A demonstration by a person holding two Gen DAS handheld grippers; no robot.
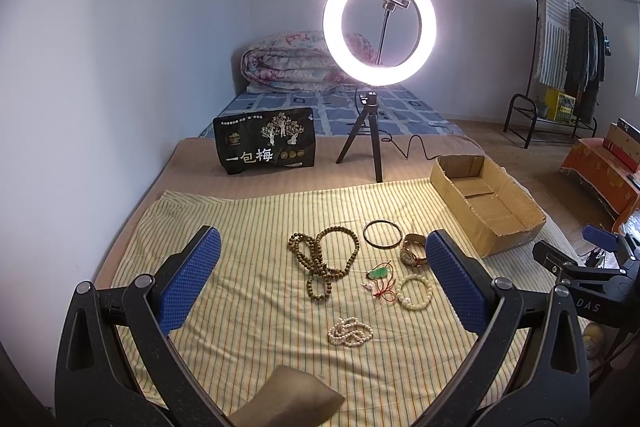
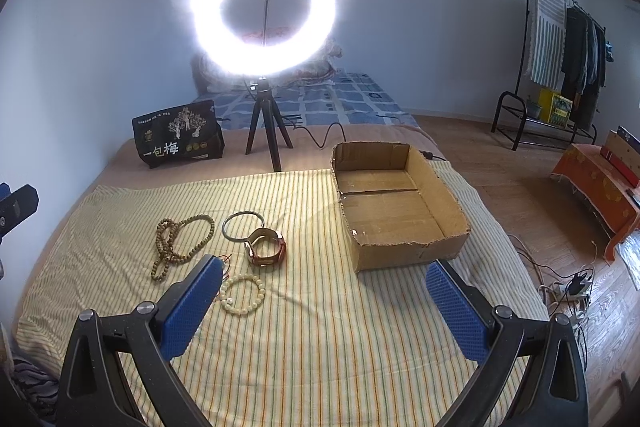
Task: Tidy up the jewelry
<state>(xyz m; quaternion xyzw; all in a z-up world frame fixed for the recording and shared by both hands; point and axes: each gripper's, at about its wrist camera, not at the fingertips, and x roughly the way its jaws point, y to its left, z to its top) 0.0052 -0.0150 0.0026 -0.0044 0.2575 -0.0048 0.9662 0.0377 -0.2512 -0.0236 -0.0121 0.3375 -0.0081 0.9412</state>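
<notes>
- Both jaws stand wide apart and hold nothing: the left gripper (image 1: 320, 283) hangs over the striped cloth (image 1: 248, 307), the right gripper (image 2: 324, 303) over the same cloth nearer the cardboard box (image 2: 400, 223).
- Jewelry lies loose on the cloth, left of the box: a brown bead necklace (image 1: 320, 259), a thin bangle (image 1: 383, 233), a watch (image 1: 412, 251), a green pendant on red cord (image 1: 380, 277), a pale bead bracelet (image 1: 414, 291) and a white bead strand (image 1: 351, 331) (nearest the left gripper's camera).
- Nothing lies in the box.
- Behind stand a lit ring light (image 1: 379, 23) and a black pouch (image 1: 266, 145).
</notes>
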